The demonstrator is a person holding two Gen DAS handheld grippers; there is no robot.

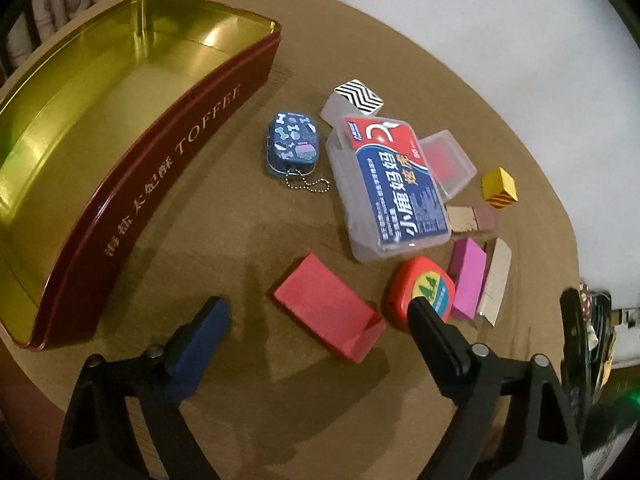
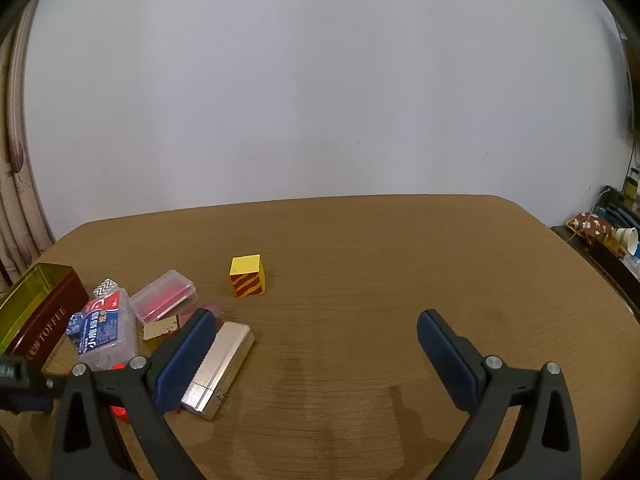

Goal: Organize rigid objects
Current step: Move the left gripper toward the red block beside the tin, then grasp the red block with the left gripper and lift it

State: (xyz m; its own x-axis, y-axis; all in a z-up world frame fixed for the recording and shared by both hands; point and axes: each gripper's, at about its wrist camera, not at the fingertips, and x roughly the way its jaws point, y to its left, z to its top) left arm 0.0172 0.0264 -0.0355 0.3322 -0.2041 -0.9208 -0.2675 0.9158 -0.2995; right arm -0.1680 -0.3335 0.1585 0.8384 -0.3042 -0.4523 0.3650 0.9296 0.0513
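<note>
My left gripper [image 1: 320,316] is open and empty, its jaws straddling a flat red block [image 1: 326,306] on the brown table. Left of it stands an open red toffee tin [image 1: 132,184] with a gold inside, with nothing in it. Beyond lie a blue patterned case [image 1: 291,145], a clear box with a blue label [image 1: 390,188], a red tape measure [image 1: 424,288], a pink block [image 1: 468,276] and a yellow striped cube [image 1: 499,189]. My right gripper [image 2: 316,334] is open and empty over bare table. The cube [image 2: 247,276] lies beyond it. A ribbed silver box [image 2: 220,368] lies by its left finger.
A zigzag-patterned box [image 1: 358,98], a clear box with red contents [image 1: 448,160], a silver block [image 1: 496,286] and a beige-and-maroon block [image 1: 470,218] lie in the cluster. The table edge [image 2: 360,198] meets a white wall. Clutter on a side shelf [image 2: 608,236] stands at far right.
</note>
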